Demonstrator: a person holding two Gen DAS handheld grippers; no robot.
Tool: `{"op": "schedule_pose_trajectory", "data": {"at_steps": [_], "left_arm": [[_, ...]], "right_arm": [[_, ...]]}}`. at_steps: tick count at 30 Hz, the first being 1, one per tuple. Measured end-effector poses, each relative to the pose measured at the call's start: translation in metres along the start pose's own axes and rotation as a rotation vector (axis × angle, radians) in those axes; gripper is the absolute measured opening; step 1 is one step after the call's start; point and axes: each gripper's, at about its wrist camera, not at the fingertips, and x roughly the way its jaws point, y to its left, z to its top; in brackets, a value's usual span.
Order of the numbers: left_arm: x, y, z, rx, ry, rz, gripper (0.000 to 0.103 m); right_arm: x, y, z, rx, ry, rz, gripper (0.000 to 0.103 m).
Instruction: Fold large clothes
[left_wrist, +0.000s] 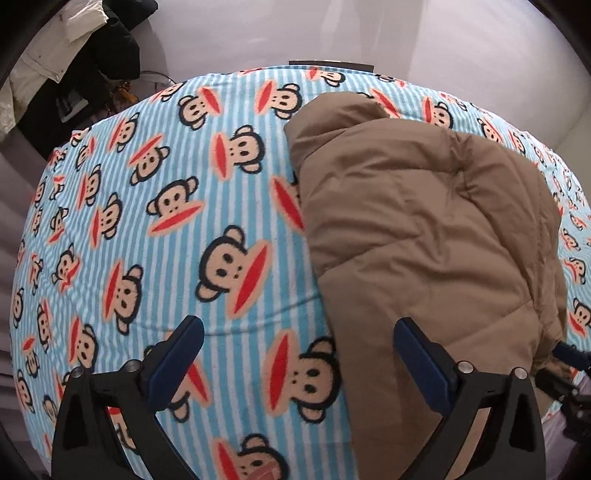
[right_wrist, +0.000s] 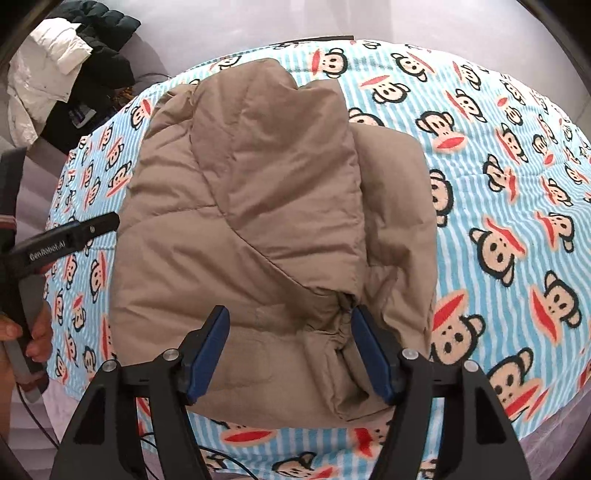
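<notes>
Monkey-print blanket (right_wrist: 498, 184) spread flat as folding surface. Tan puffer jacket (right_wrist: 258, 206) lying mid-blanket, already folded into a compact bundle, sleeve tucked over the body, probably to keep it from springing open. Pile of other coats (right_wrist: 74, 66) off past the far corner, likely awaiting a turn. Right gripper (right_wrist: 290, 350) parted above near hem, gripping nothing. Left gripper (left_wrist: 299, 358) wide apart beside the jacket's edge, empty.
</notes>
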Motion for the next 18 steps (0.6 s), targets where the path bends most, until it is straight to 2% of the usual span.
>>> {"op": "schedule_pose_trajectory", "data": {"at_steps": [1, 3, 12, 14, 18], "left_arm": [[-0.001, 0.001, -0.001, 0.002, 0.0, 0.005, 0.103], [0.0, 0.003, -0.002, 0.002, 0.005, 0.003, 0.103], [0.009, 0.006, -0.01, -0.003, 0.016, -0.032, 0.103], [0.013, 0.012, -0.011, -0.025, 0.019, -0.078, 0.103], [0.022, 0.026, -0.013, -0.07, 0.06, -0.219, 0.103]], "right_arm": [[0.0, 0.001, 0.0, -0.003, -0.002, -0.001, 0.072], [-0.002, 0.002, 0.0, 0.001, -0.011, -0.005, 0.084], [-0.006, -0.031, 0.007, 0.15, -0.089, 0.09, 0.087], [-0.003, -0.043, 0.009, 0.181, -0.087, 0.106, 0.087], [0.004, -0.067, 0.011, 0.238, -0.091, 0.149, 0.087]]}}
